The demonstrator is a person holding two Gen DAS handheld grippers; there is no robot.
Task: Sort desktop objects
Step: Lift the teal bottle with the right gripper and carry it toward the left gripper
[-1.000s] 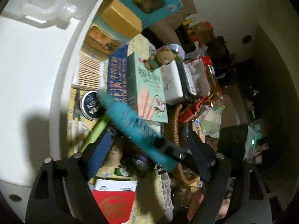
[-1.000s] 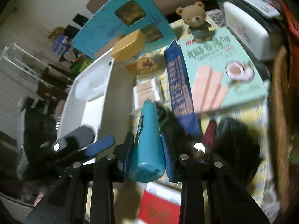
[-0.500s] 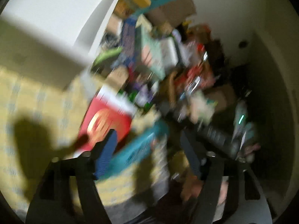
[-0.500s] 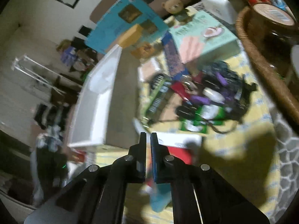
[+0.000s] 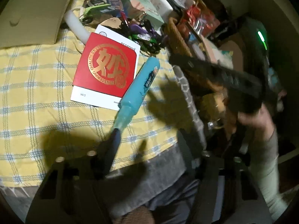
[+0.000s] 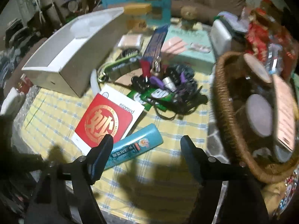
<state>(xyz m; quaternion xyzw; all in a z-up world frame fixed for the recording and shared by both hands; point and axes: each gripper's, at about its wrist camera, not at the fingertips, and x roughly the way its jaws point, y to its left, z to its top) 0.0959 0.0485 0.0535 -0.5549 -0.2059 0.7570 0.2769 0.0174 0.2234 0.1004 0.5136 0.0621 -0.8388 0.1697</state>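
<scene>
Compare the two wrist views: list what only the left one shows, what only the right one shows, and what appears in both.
Only the left wrist view: a person's hand and pale sleeve, and a green light.

Only the right wrist view: the open inside of the white box, a bear figure and the jars in the wicker basket.

Both: the teal tube lying on the yellow checked cloth, partly over the red card.

Glossy plastic tube [image 5: 139, 85] — woven basket [image 6: 224, 100]
</scene>
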